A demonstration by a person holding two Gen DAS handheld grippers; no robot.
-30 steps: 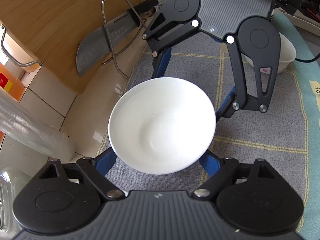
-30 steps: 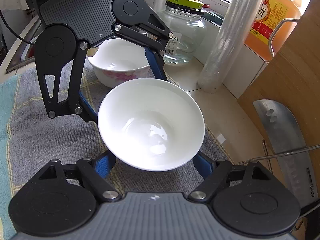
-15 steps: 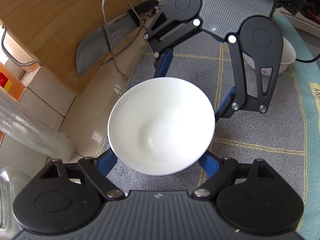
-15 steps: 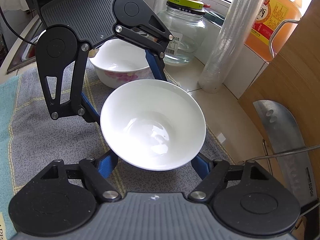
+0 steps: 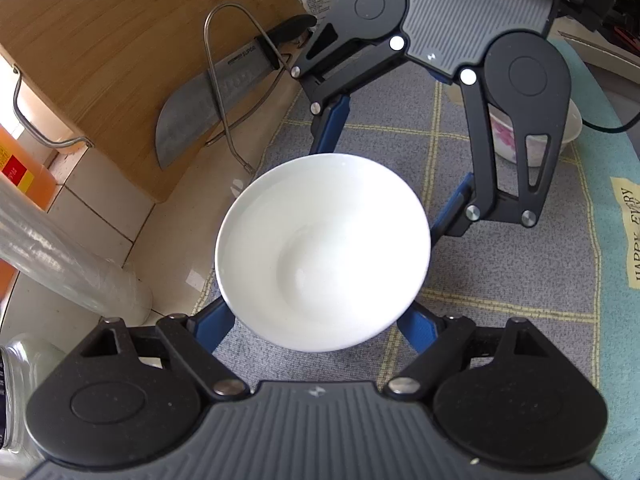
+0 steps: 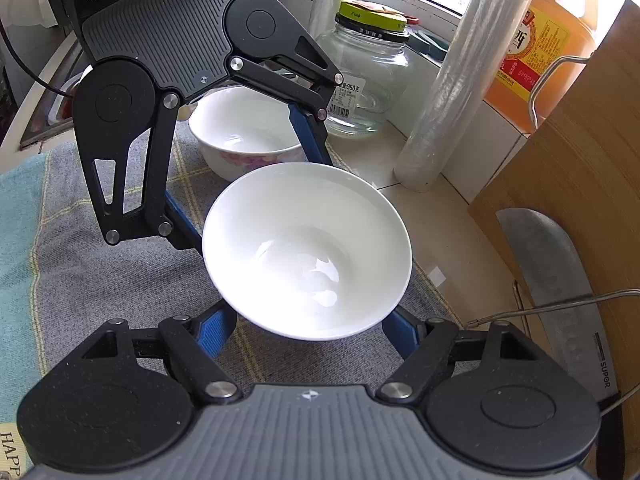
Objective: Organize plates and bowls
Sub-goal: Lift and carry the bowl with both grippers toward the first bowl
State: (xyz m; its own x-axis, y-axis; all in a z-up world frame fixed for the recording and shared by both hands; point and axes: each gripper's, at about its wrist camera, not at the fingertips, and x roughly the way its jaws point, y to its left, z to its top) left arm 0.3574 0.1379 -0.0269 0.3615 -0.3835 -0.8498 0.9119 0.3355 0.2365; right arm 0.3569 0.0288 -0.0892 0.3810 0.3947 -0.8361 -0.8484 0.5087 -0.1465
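Both tongs closer around white bowl (image 5: 322, 252)

Under your tools is a pale tiled counter (image 5: 104, 208). On it lies a grey mat (image 5: 500, 272) with yellow grid lines and a teal border. A flower-patterned bowl (image 6: 244, 136) sits on the mat. Directly on the tiles stand a glass jar (image 6: 368, 80), a roll of cling film (image 6: 444, 92), a wooden cutting board (image 5: 104, 40) and an orange oil bottle (image 6: 532, 48).
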